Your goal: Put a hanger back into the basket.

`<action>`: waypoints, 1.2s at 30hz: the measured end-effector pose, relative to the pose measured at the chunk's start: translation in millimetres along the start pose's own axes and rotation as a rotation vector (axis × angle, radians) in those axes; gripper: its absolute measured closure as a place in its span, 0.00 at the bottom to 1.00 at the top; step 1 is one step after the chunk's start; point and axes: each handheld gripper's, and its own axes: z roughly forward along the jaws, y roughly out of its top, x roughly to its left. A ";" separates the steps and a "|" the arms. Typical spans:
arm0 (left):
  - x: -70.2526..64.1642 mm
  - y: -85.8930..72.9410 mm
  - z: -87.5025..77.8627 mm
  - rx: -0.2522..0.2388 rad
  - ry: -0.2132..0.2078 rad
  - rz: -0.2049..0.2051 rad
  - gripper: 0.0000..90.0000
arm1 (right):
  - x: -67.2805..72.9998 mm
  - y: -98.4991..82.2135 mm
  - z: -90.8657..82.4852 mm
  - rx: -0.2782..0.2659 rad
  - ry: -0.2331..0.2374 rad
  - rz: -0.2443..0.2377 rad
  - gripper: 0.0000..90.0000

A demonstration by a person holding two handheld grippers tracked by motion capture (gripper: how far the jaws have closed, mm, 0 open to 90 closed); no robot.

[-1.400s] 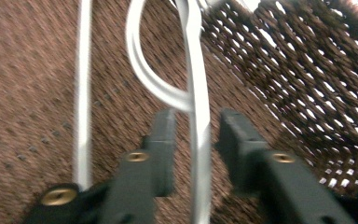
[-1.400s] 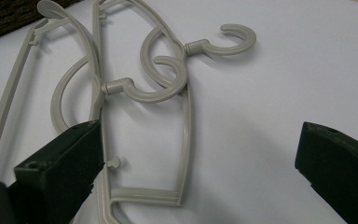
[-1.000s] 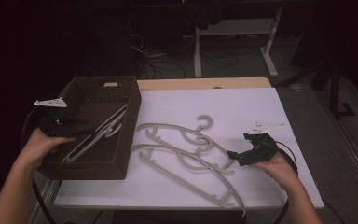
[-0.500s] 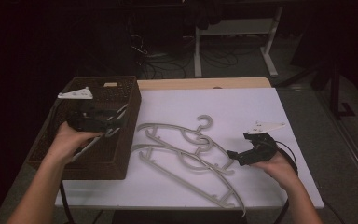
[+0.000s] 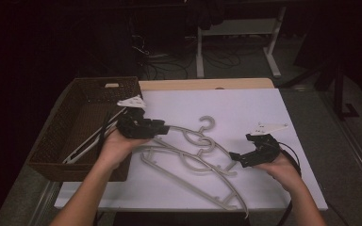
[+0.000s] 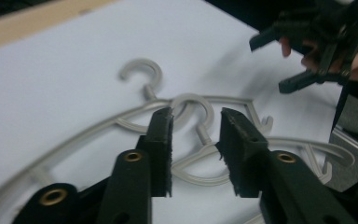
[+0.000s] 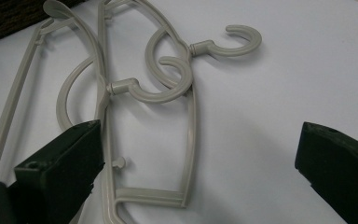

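Two grey plastic hangers lie crossed on the white table, the upper hanger (image 5: 185, 133) over the lower hanger (image 5: 195, 176). Their hooks (image 6: 144, 74) (image 7: 223, 44) sit close together. My left gripper (image 5: 163, 128) hovers at the hangers' left ends, just right of the basket. Its jaws have just been closing and now stand narrow, with a gap and nothing between the pads (image 6: 162, 149). My right gripper (image 5: 236, 158) rests at the hangers' right side, jaws wide open around bare table (image 7: 200, 161). The left gripper view also shows the right gripper (image 6: 272, 65), farther off.
A brown woven basket (image 5: 52, 141) stands at the table's left edge with several hangers (image 5: 92, 139) inside. A wooden strip (image 5: 207, 84) borders the table's far edge. Desk legs and cables lie on the dark floor beyond.
My left hand has swung right, from over the basket to the hangers' left ends, and its jaws look narrower. The right hand and the hangers have stayed put.
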 end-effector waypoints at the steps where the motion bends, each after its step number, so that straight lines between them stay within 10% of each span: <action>1: -1.1 -1.5 5.7 0.011 -0.004 -0.005 0.77 | 0.0 0.0 -0.1 0.000 0.000 0.001 0.01; 7: -2.0 -19.7 41.8 0.111 -0.013 -0.033 1.00 | -0.3 -0.2 -0.3 0.000 0.001 0.000 0.01; 17: 12.2 -75.3 93.4 0.275 0.110 -0.132 1.00 | 0.3 0.0 1.0 0.003 0.002 -0.004 0.01; 36: 18.5 -50.5 109.2 0.181 0.145 -0.102 1.00 | -1.3 -0.3 1.4 0.005 0.002 -0.001 0.01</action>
